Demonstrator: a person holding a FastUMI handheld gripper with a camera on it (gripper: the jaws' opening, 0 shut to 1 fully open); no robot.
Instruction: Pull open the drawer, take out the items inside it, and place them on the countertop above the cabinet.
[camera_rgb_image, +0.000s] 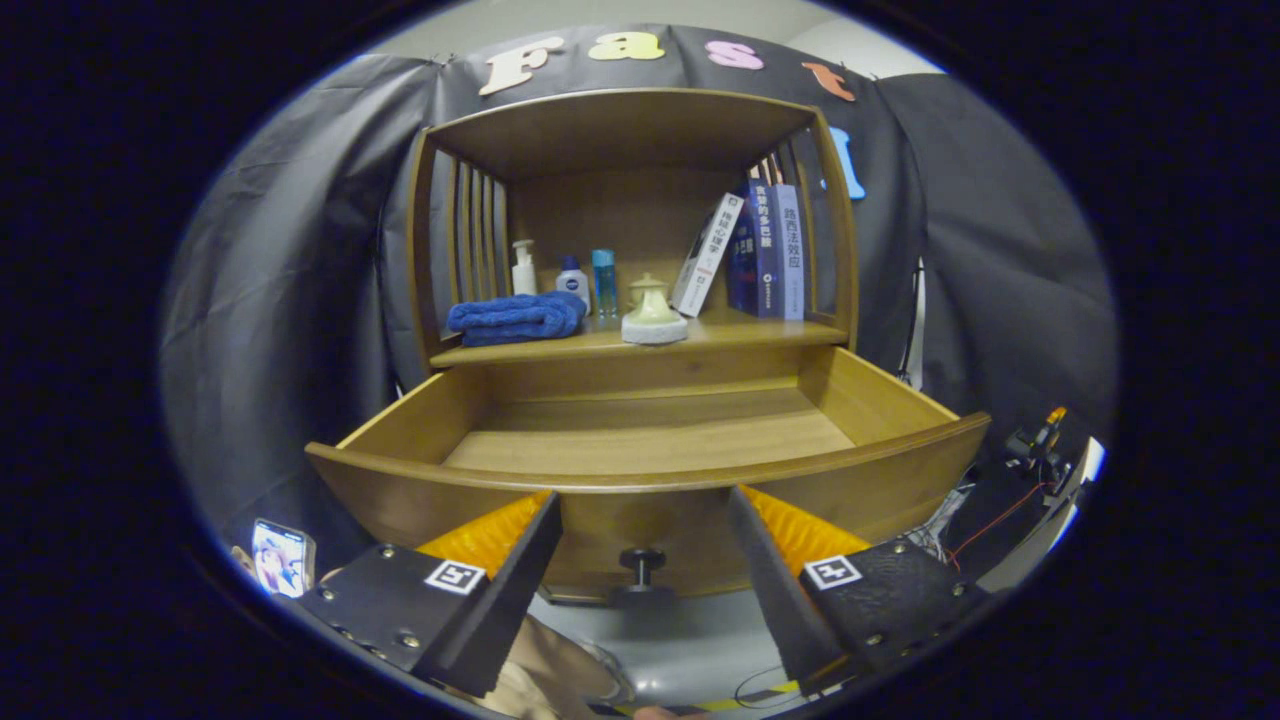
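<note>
Black cloth hangs behind a wooden cabinet (640, 130). Its drawer (640, 470) stands pulled out just ahead of the tool (645, 515), showing a bare wooden bottom. The drawer's dark knob (642, 562) sits between the tool's fingers, untouched; the tool is spread wide and holds nothing. Beyond the drawer, on the counter (770, 328), lie a folded blue towel (517, 317), three bottles (572, 278), a pale lidded jar (652, 308) and leaning books (765, 250).

Pretty dim, warm light from overhead; the shelf recess sits in shadow. Heavy fisheye bends the drawer (640, 470) front, edges smear soft, and the open gripper (645, 545) fingers look slightly blurred.
</note>
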